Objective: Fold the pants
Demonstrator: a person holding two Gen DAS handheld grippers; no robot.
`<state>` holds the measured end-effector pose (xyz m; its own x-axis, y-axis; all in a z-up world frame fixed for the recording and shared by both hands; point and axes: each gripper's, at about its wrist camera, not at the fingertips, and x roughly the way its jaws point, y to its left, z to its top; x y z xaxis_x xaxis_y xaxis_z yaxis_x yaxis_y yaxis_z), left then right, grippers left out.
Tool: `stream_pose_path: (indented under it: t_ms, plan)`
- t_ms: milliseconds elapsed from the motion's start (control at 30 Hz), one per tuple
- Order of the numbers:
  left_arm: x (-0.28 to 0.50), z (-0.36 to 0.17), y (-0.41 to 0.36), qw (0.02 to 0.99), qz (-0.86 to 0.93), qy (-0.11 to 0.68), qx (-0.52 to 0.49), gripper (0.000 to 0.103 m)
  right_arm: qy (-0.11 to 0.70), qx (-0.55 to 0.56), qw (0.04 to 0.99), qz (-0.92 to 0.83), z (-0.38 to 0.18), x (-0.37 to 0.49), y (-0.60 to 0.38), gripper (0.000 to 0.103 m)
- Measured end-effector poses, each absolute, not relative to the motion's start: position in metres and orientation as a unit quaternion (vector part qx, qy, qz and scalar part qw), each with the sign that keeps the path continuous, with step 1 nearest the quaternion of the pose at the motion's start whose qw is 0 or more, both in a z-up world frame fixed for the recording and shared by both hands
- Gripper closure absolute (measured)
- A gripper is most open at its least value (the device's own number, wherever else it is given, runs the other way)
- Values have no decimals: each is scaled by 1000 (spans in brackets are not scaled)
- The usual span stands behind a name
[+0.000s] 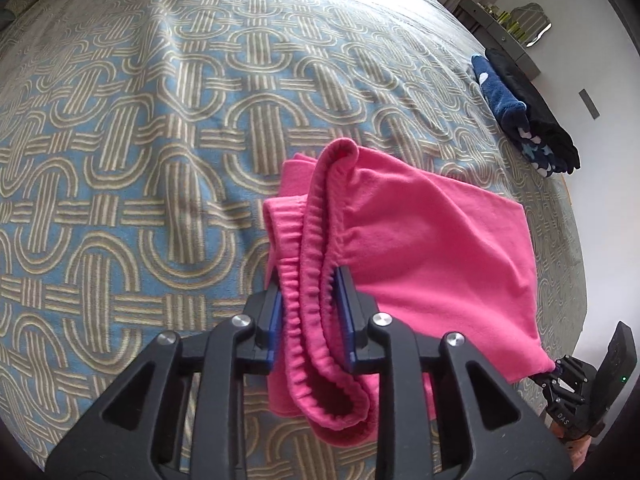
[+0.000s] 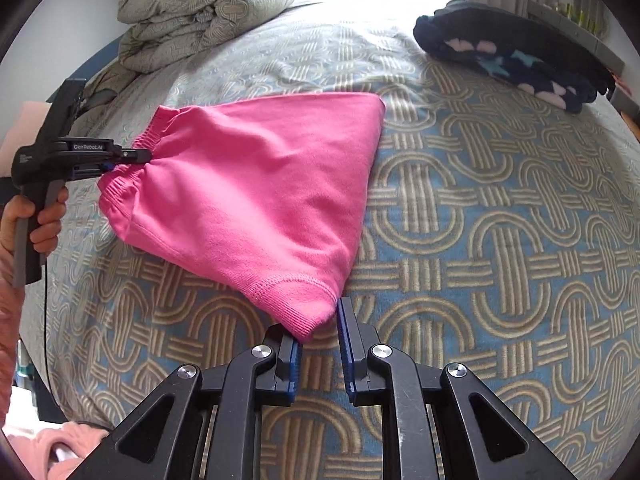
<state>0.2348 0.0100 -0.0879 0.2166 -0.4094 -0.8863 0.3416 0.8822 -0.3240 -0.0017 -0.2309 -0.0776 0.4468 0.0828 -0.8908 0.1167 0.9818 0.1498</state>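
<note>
Pants (image 2: 256,196), pink and folded into a compact bundle, lie on the patterned bed (image 2: 500,240), partly lifted at two points. At the left, the left gripper (image 1: 310,312) has its fingers (image 1: 345,320) set on either side of the gathered elastic waistband, which fills the gap between them. At the right, the right gripper (image 2: 320,344) has its fingers (image 2: 347,344) narrowly parted around the ribbed hem corner; contact cannot be confirmed. Dark folded garments (image 2: 516,56) rest near the far right edge.

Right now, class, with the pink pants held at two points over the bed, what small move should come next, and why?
Probably lower both tongs together. The left tongs grip the bunched waistband and the right tongs a hemmed corner of the pink pants, whose far fold rests on the bedspread.
</note>
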Motion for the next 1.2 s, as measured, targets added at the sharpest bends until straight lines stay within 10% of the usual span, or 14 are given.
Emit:
stream_pose_path:
  t_ms: [133,667,1200]
  plan:
    - [235,-92,18,786,-231,573,-22,53,536,82,840,4,-76,-8,-230,84]
    - [218,-42,44,828,-223,513,-23,53,493,83,866,2,-41,-3,-257,55]
    - [196,-99,76,800,-165,577,15,99,507,119,854,0,-62,20,-249,55]
